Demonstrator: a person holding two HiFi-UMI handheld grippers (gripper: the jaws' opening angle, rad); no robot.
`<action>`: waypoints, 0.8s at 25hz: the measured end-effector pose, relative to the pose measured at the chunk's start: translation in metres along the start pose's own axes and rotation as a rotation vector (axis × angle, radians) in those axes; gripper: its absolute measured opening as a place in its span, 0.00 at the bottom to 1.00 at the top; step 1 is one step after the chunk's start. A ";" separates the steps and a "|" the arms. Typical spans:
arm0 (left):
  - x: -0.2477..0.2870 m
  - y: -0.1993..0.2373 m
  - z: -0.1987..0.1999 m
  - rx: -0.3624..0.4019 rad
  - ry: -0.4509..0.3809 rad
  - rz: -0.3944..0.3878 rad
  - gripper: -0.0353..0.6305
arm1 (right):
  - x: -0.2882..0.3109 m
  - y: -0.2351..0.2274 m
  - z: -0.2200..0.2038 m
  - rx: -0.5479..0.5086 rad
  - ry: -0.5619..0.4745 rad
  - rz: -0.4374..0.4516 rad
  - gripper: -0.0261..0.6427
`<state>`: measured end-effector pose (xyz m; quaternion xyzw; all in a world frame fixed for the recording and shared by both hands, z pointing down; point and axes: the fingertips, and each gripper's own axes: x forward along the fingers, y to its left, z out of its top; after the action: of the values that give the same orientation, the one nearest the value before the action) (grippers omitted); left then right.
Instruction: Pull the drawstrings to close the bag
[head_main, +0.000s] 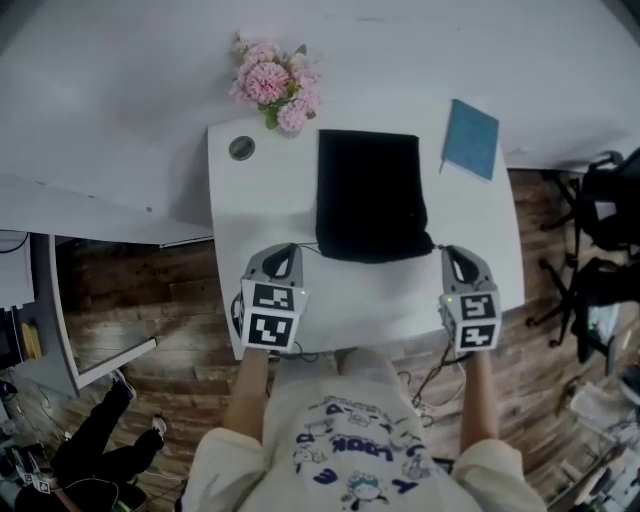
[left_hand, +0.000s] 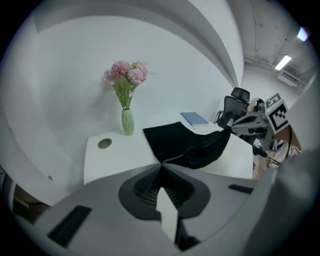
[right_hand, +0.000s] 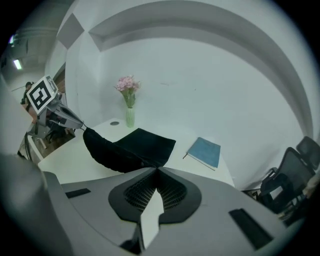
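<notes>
- Two tools flank one bag (head_main: 368, 195): left gripper (head_main: 292, 248) and right gripper (head_main: 447, 252), each clamped tight on a drawstring (left_hand: 173, 158).
- One vase (left_hand: 127, 121) behind the bag, one book (head_main: 471, 138) beside it.

Walls: were plain white (right_hand: 210, 75)
Floor: was dark wood planks (head_main: 150, 290)
Table: was white (head_main: 260, 200)
Chairs: black, stood right (head_main: 605, 215)
Light: ceiling strip glowed (left_hand: 283, 62)

Black fabric bag (head_main: 368, 195) on the white table (head_main: 260, 200): its far end lies flat, while its near, mouth end is raised off the surface and gathered into a sagging, puckered edge. The left drawstring (head_main: 308, 247), a thin cord, runs from the mouth's left corner into the closed left gripper (head_main: 293, 247). The right drawstring (head_main: 438, 246) runs from the right corner into the closed right gripper (head_main: 447, 250).
</notes>
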<state>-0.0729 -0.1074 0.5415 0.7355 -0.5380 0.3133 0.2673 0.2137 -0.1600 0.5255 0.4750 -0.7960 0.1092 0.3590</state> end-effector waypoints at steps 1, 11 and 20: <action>-0.003 0.003 0.007 -0.016 -0.018 0.016 0.06 | -0.003 -0.003 0.006 0.021 -0.015 -0.016 0.05; -0.044 0.036 0.056 -0.170 -0.141 0.170 0.05 | -0.036 -0.038 0.055 0.260 -0.168 -0.193 0.05; -0.072 0.064 0.077 -0.186 -0.188 0.325 0.06 | -0.059 -0.066 0.069 0.280 -0.202 -0.365 0.05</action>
<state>-0.1372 -0.1364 0.4401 0.6373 -0.6986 0.2314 0.2287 0.2535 -0.1905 0.4251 0.6644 -0.7060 0.1038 0.2222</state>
